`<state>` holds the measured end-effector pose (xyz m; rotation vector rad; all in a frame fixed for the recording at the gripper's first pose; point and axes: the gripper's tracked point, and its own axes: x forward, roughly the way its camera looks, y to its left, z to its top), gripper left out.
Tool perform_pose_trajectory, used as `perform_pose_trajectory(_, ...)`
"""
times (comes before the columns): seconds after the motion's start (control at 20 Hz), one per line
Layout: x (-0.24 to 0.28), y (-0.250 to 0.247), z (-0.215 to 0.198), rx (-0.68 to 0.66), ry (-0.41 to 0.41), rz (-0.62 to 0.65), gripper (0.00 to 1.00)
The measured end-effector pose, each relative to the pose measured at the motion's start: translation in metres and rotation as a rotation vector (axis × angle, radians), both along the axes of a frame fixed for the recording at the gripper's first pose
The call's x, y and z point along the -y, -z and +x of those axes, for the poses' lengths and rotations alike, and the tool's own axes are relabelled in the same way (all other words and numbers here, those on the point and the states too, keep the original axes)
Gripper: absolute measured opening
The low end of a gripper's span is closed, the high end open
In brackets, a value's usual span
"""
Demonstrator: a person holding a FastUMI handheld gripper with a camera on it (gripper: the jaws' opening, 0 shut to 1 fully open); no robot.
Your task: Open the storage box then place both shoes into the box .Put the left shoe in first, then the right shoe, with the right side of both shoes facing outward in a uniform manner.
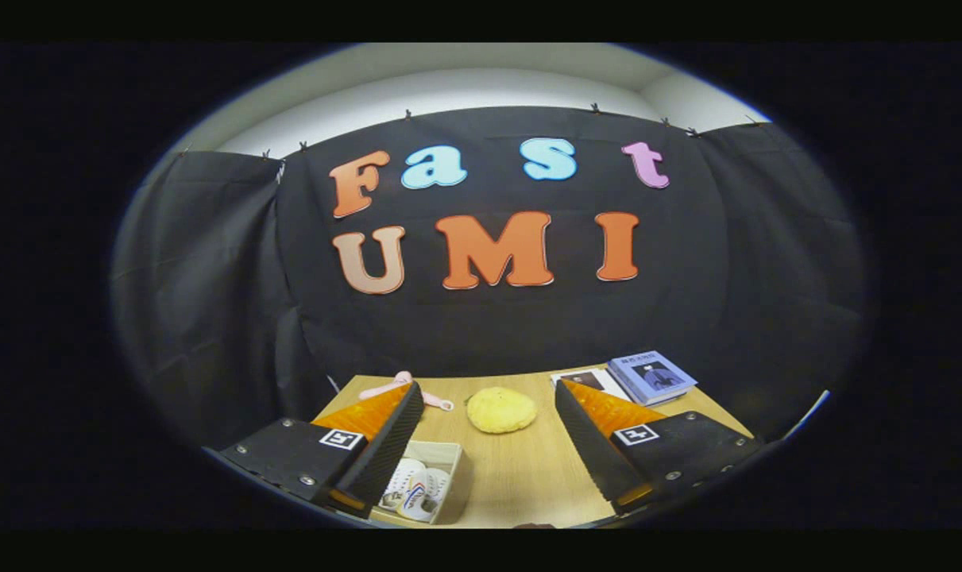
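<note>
Currently the tool [488, 429] hangs spread wide and empty above the worktop [520, 469], with the open storage box [449, 477] beside its left finger holding white shoes [413, 488] whose heading is unclear.

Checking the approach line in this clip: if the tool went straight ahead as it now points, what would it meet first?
Probably the yellow bun, lying on the table just ahead of the open tool, between its fingers. The tool seems raised, so it might pass above and reach the black cloth; depth is unclear.
</note>
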<state>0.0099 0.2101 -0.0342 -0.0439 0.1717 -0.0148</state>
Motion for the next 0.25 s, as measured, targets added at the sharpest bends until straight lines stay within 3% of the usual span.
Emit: perform_pose_trajectory(0.25,0.018,-0.007,-0.003,0.011,0.034,0.033,0.99)
